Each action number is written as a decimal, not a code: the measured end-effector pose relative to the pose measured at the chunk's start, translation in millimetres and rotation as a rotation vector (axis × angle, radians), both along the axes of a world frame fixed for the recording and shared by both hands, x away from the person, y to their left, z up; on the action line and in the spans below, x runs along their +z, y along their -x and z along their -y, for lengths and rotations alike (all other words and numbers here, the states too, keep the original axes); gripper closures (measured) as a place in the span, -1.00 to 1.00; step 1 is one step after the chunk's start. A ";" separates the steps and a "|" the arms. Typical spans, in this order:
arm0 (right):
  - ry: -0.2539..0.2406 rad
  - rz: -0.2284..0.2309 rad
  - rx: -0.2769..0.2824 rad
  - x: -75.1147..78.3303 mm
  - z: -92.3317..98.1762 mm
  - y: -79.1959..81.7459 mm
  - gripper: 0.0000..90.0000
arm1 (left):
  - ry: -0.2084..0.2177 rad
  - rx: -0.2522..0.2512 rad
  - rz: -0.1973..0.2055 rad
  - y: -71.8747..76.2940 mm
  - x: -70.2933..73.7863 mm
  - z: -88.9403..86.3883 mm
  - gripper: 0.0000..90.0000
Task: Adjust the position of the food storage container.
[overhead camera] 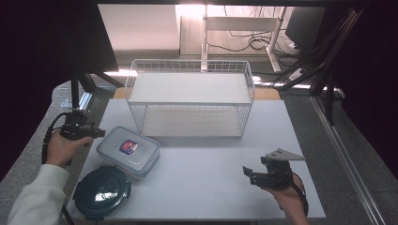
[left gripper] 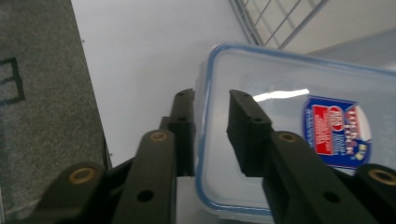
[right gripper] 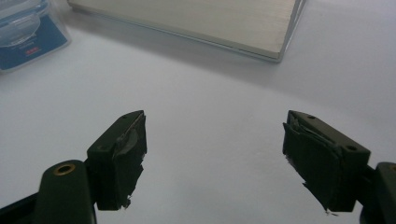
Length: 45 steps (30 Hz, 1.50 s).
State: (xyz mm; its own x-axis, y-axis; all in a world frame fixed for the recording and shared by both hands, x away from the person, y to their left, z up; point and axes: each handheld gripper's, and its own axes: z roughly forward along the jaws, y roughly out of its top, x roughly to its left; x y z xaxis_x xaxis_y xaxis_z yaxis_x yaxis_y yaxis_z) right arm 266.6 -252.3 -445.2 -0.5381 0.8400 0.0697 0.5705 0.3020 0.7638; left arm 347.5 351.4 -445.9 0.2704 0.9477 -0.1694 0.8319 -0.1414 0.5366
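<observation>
**Left gripper closes on the rim of the clear box**

A white table fills the middle of the scene. At its far side stands a white wire rack with 2 shelves.

Near the left edge of the table lies the rectangular clear box, its lid edged in blue and bearing a blue and red label. Just nearer than it, at the near left corner and close enough that I cannot tell whether they touch, sits a round dark-lidded container.

The left gripper comes in from the left at the box's left edge. In the left gripper view 1 jaw lies outside the box wall and the other over the lid, with the blue rim between them; the gap is narrow, and whether the pads already press on the rim cannot be told.

The right gripper is held over bare table at the near right, well apart from the box. Its 2 jaws stand wide apart with nothing between them.
</observation>
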 end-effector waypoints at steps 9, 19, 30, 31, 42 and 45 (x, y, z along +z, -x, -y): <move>0.004 -0.008 -0.005 -2.2 0.9 -0.4 -0.52 | -0.115 0.028 -0.073 -9.5 -21.4 -4.0 0.95; 0.004 -0.015 -0.016 -4.5 2.6 -1.5 -0.51 | -0.106 0.002 -0.116 -12.3 -36.7 -3.4 1.00; 0.009 -0.022 -0.013 -6.2 1.9 -2.3 -0.50 | -0.088 -0.008 -0.114 -9.0 -36.3 -1.1 1.00; 0.009 -0.022 -0.012 -6.3 1.7 -2.3 -0.49 | -0.078 -0.013 -0.114 -8.2 -36.5 0.2 1.00; 0.016 -0.026 -0.007 -8.1 -1.1 -2.3 -0.49 | -0.062 -0.105 -0.105 1.1 -36.3 22.3 1.00; 0.016 -0.026 -0.005 -8.1 -1.5 -2.1 -0.49 | -0.060 -0.122 -0.105 3.6 -36.2 27.5 1.00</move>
State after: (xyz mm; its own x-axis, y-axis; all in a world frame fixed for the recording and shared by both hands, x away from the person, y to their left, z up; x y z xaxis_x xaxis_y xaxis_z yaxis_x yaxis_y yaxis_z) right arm 268.7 -250.8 -453.3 -0.5321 0.8437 0.0707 0.5919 0.3110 0.7436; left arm 343.9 323.9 -482.1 0.3678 0.9183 -0.1465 0.8575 -0.2740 0.4354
